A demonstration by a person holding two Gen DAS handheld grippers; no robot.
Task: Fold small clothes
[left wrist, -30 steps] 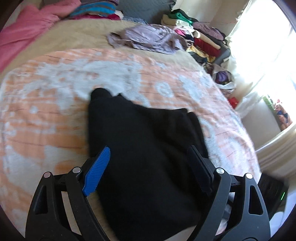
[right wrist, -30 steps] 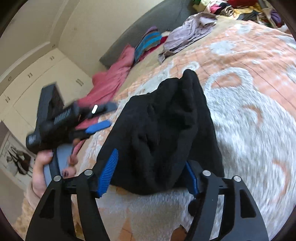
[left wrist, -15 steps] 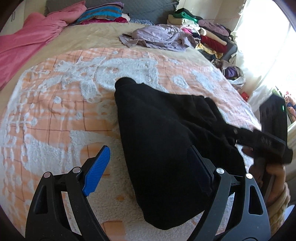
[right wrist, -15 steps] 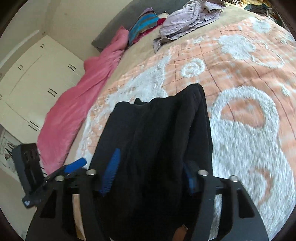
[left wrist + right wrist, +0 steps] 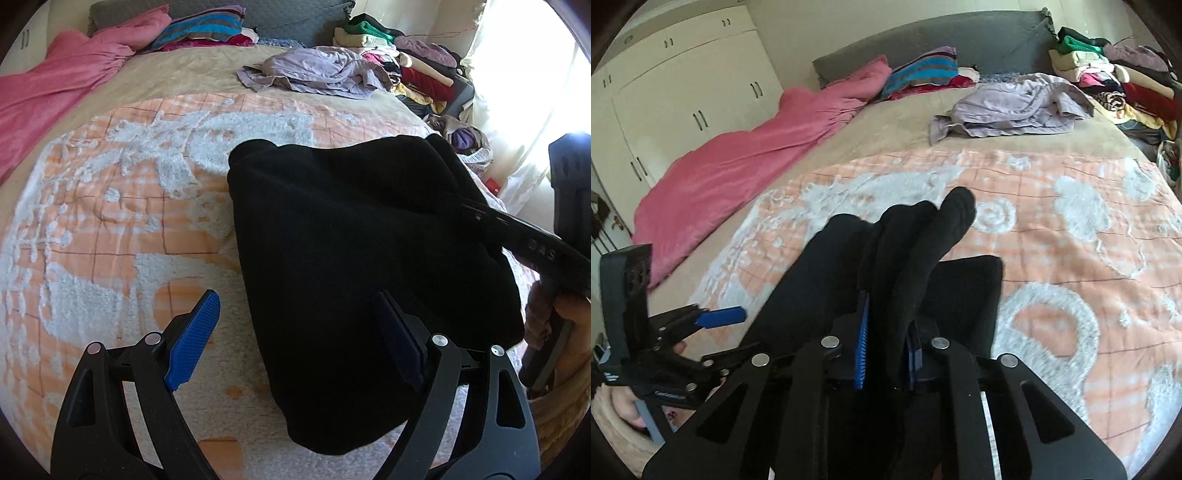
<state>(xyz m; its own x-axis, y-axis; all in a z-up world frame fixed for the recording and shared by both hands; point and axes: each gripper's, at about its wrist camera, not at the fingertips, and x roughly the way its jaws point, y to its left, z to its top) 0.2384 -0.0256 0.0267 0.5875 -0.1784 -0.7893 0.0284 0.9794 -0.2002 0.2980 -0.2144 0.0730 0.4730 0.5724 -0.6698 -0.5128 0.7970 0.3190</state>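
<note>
Matt black knit cloth garment (image 5: pixel 362 258) on tufted orange-white blanket (image 5: pixel 110 236) (rough, fluffy)

The black garment (image 5: pixel 369 266) covers the right gripper's (image 5: pixel 884 350) fingertips and part of the orange blanket (image 5: pixel 110 221). The pile of clothes (image 5: pixel 413 70) runs past the frame edge; its separate pieces are too small to tell apart.

Black garment (image 5: pixel 351 266) on orange-and-white patterned blanket (image 5: pixel 122 206), pink sheet (image 5: pixel 738 155) beside.

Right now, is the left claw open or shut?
Open: the left claw has its blue pads wide apart, gripping nothing; the black garment lies partly between them.
</note>
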